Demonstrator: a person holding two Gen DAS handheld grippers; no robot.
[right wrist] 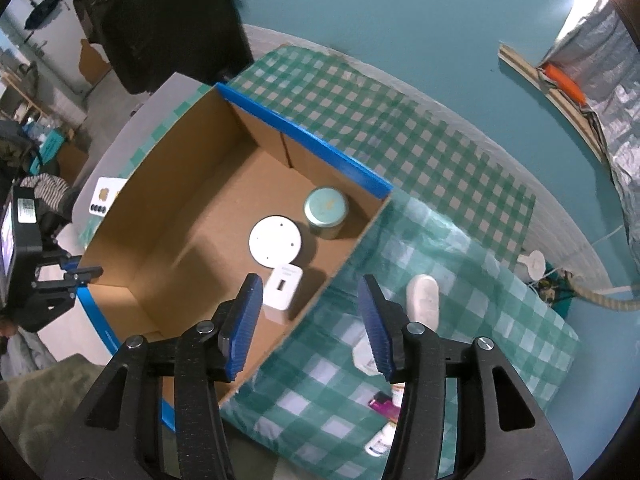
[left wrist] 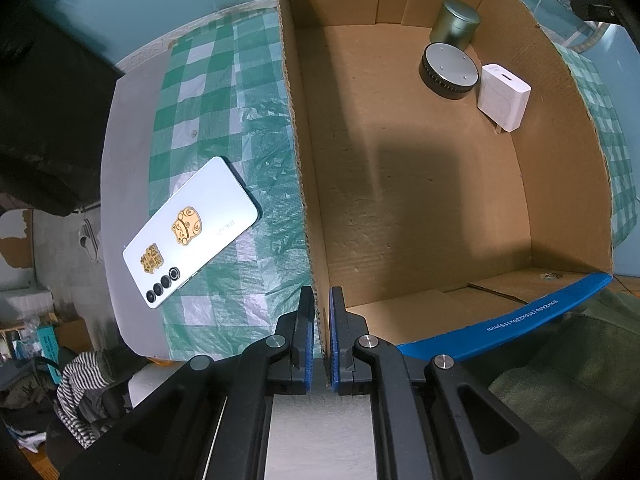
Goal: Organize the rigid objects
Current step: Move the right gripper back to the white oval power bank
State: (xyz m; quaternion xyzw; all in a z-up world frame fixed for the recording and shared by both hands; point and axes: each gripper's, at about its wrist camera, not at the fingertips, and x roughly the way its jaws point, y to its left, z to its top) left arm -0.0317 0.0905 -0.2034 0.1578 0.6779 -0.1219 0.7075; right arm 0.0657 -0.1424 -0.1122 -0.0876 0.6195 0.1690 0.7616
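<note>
**L claw pinching box wall, R claw wide over box edge**

L claw [left wrist: 320, 332] clamped narrow on cardboard box [left wrist: 400, 200] side wall. R claw [right wrist: 310, 324] spread wide, holding nothing. In box's far corner: green tin [left wrist: 456, 24], round disc [left wrist: 450, 70], white adapter [left wrist: 504, 96]. Phone [left wrist: 190, 232] face-down on bench cloth [left wrist: 224, 92] beside box, gold stickers, "MEIZU" barely legible. Box tape: "WXYZ405", rest partly readable. Items under R claw fingers cut off.

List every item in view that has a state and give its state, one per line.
cardboard box: open-topped, upright on the checked cloth
green tin: upright in the box, lid on
round disc: flat in the box
white adapter: in the box, against its wall
phone: face down on the cloth, outside the box
left gripper: shut on the box wall
right gripper: open, empty
</note>
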